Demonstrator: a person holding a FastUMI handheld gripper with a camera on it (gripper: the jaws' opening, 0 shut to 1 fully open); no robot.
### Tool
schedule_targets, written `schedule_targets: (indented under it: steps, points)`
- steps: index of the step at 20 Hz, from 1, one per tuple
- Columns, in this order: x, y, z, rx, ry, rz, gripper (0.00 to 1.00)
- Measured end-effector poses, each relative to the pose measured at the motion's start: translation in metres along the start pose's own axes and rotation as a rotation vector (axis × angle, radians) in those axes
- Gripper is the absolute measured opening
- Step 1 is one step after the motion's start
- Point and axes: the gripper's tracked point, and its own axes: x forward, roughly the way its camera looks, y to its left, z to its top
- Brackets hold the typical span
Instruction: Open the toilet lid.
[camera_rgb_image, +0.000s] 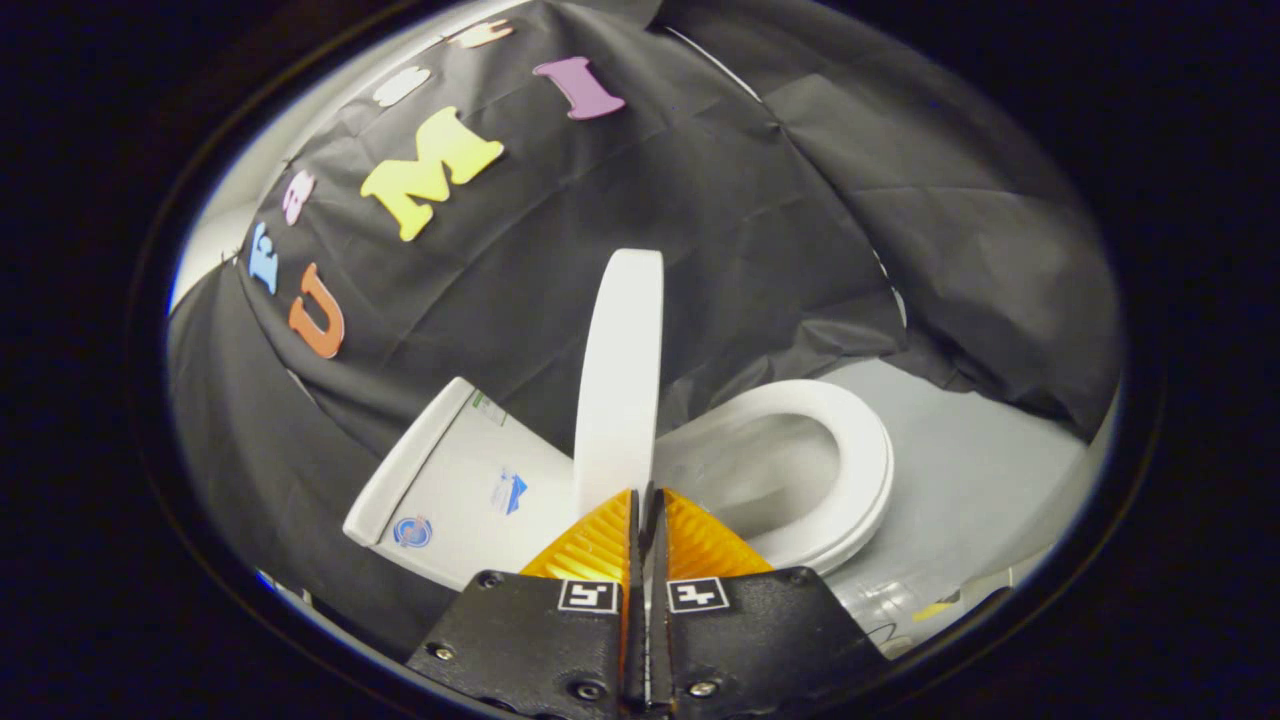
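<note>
My tongs (643, 497) are closed narrow, pinching the edge of the flat white plastic toilet lid (622, 375), which stands raised edge-on just ahead, between the white tank (455, 480) and the open white oval seat (850, 440). I judge the opening mostly done; leaning it back and letting go remain.

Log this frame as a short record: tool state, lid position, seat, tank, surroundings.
tool: fingers closed together on the edge of the toilet lid
toilet lid: raised, seen edge-on, rising just ahead of the fingers
seat: down on the bowl, uncovered, beside the lid
tank: on the lid's other side, stickers on it
floor: pale grey
wall: black cloth
</note>
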Motion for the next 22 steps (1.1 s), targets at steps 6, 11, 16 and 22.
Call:
schedule_targets:
  steps: [6, 11, 16, 22]
  points:
    - [-0.002, 0.027, -0.001, -0.083, -0.016, -0.009, 0.05]
    - [-0.001, 0.058, -0.004, -0.183, -0.032, -0.005, 0.05]
    - [-0.001, 0.075, -0.007, -0.253, -0.033, 0.01, 0.05]
    - [0.003, 0.106, -0.015, -0.367, -0.049, 0.019, 0.05]
